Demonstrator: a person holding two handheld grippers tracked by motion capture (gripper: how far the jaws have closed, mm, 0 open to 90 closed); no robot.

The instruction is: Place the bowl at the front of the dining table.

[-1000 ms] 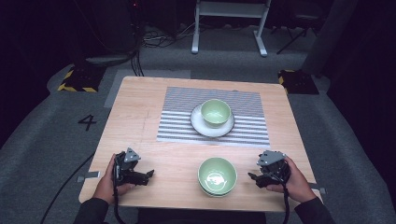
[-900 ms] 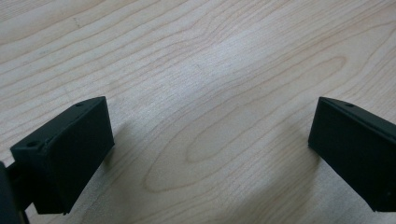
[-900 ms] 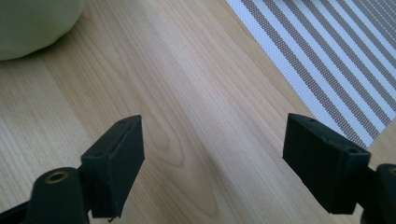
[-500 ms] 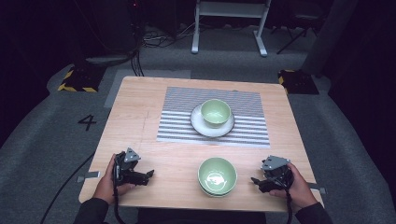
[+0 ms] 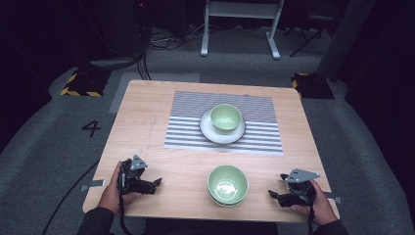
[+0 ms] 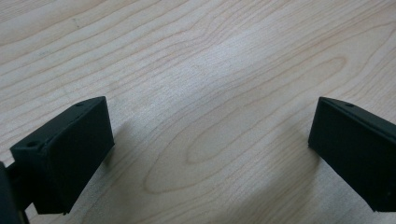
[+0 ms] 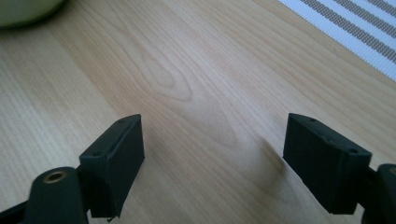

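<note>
Wood table (image 5: pixel 147 122) carries a striped mat (image 5: pixel 186 128) at its far middle, with a white plate (image 5: pixel 208 131) on the mat and a green bowl (image 5: pixel 225 118) sitting in that plate. Nearer the person, a second green bowl (image 5: pixel 227 184) sits on the bare wood by the front edge, between the two grippers, apart from both and closer to the right one. Left gripper (image 5: pixel 154 184) rests low at the front left corner and right gripper (image 5: pixel 274 195) at the front right, both with jaws spread wide over bare wood, holding nothing.
</note>
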